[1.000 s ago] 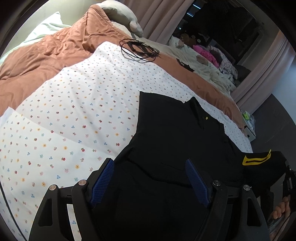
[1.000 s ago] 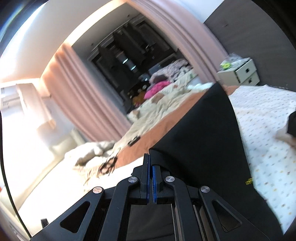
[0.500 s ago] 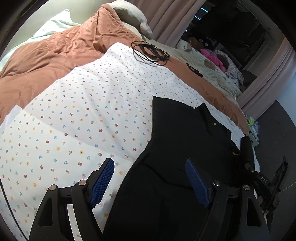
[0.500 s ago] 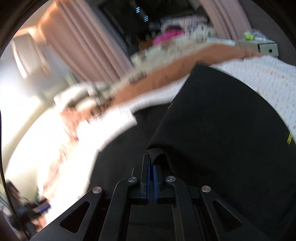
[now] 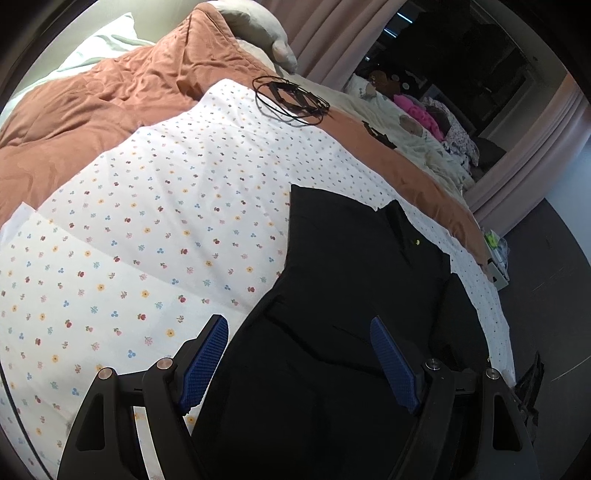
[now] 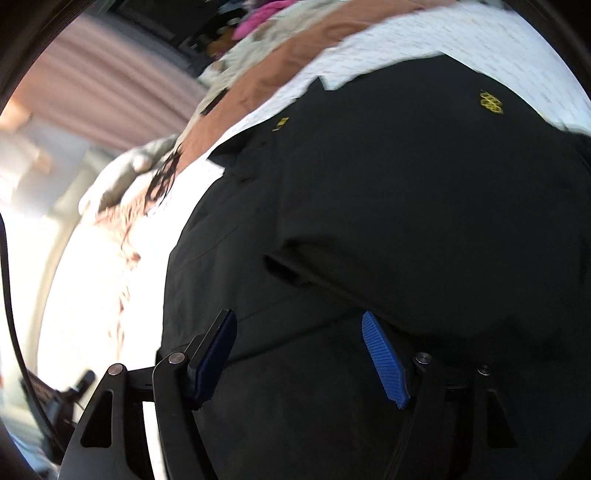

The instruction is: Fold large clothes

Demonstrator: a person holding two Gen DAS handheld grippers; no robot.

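A black polo shirt (image 5: 354,280) with small yellow marks lies on the flowered white sheet (image 5: 155,221) of a bed. It also fills the right wrist view (image 6: 388,192), where one side is folded over the body and a sleeve fold lies across the middle. My left gripper (image 5: 299,339) is open and empty, just above the shirt's lower part. My right gripper (image 6: 299,332) is open and empty, close over the folded shirt.
A rust-brown quilt (image 5: 92,92) and a pillow (image 5: 255,33) lie at the bed's head. A black coiled cable (image 5: 291,99) lies on the sheet's far edge. Pink curtains (image 5: 325,33), a second cluttered bed (image 5: 424,122) and a dark floor (image 5: 546,266) lie beyond.
My right gripper carried the shirt's side over the body, then opened and let it go. The left gripper stayed open over the shirt's lower part.
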